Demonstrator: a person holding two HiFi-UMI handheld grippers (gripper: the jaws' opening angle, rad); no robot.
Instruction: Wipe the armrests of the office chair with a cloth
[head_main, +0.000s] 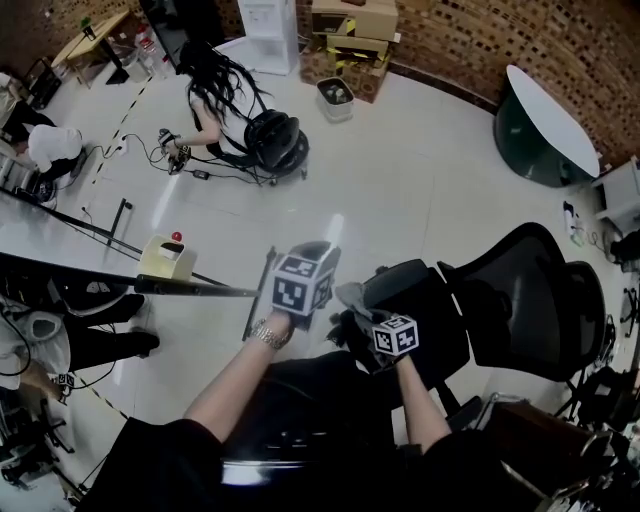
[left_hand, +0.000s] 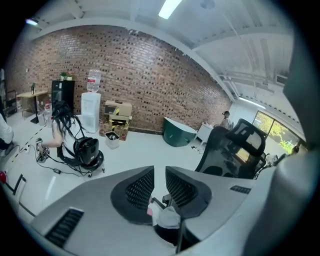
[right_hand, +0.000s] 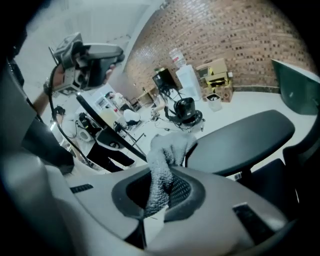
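**Tool state.** The right gripper (right_hand: 161, 192) is clamped on the grey, coarse-textured cloth (right_hand: 167, 150). A narrow strip runs between the jaws, and the bunched end stands forward of the tips. The left gripper (left_hand: 159, 186) has its jaws a narrow gap apart with nothing between them. It is held up and to the left of the right gripper, clear of the chair.

**Work location.** The black padded armrest (right_hand: 240, 140) of the black mesh-backed office chair (head_main: 535, 300) lies just ahead and to the right of the right gripper's tips. The cloth bunch is at the pad's near edge. Contact cannot be confirmed.

**Hazards, as judged.**
- Cloth pull-out: only a thin strip is clamped, so drag along the pad may draw it from the jaws.
- Poor coverage: a bunched cloth presents a small face, so parts of the pad may go unwiped.
- Hard contact: if the tips drop too low, the jaws, not the cloth, will rub the pad.
- Chair movement: nothing steadies the chair, so side pressure may turn or shift it.
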